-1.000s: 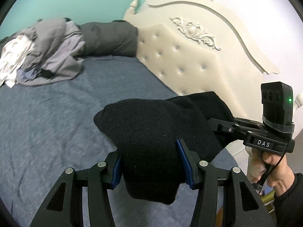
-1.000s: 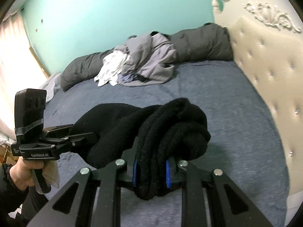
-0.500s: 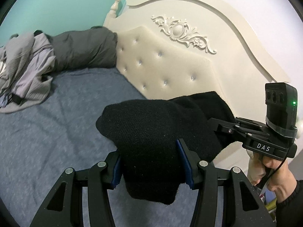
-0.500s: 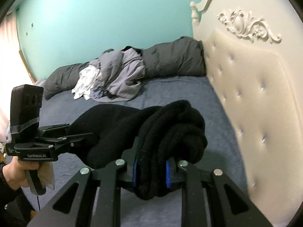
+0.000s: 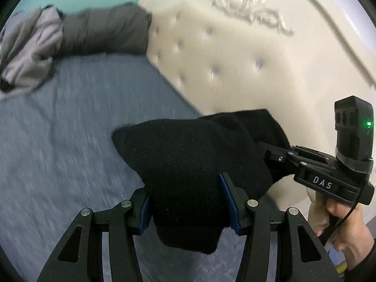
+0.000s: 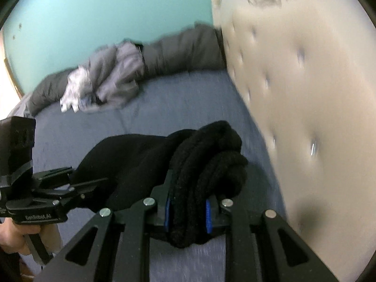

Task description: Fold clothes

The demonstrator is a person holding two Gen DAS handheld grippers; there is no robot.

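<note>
1. Right, the left claw (image 5: 188,202) is clamped on one end of the black knit garment (image 5: 188,164), pads pressed into thick fabric.
2. Right claw (image 6: 188,211) bites the bunched, rolled end of the same garment, jaws close together.
3. Garment hangs between both claws, above the blue bed sheet (image 5: 58,129), near the cream headboard (image 5: 235,58).
4. Risk, as I judge it: the loose folds could spill open if either claw slackens, or the bundle could catch the headboard.
5. Count: two claws, one black garment, one pile of grey and white clothes (image 6: 105,82), one dark bolster (image 5: 105,33).
</note>
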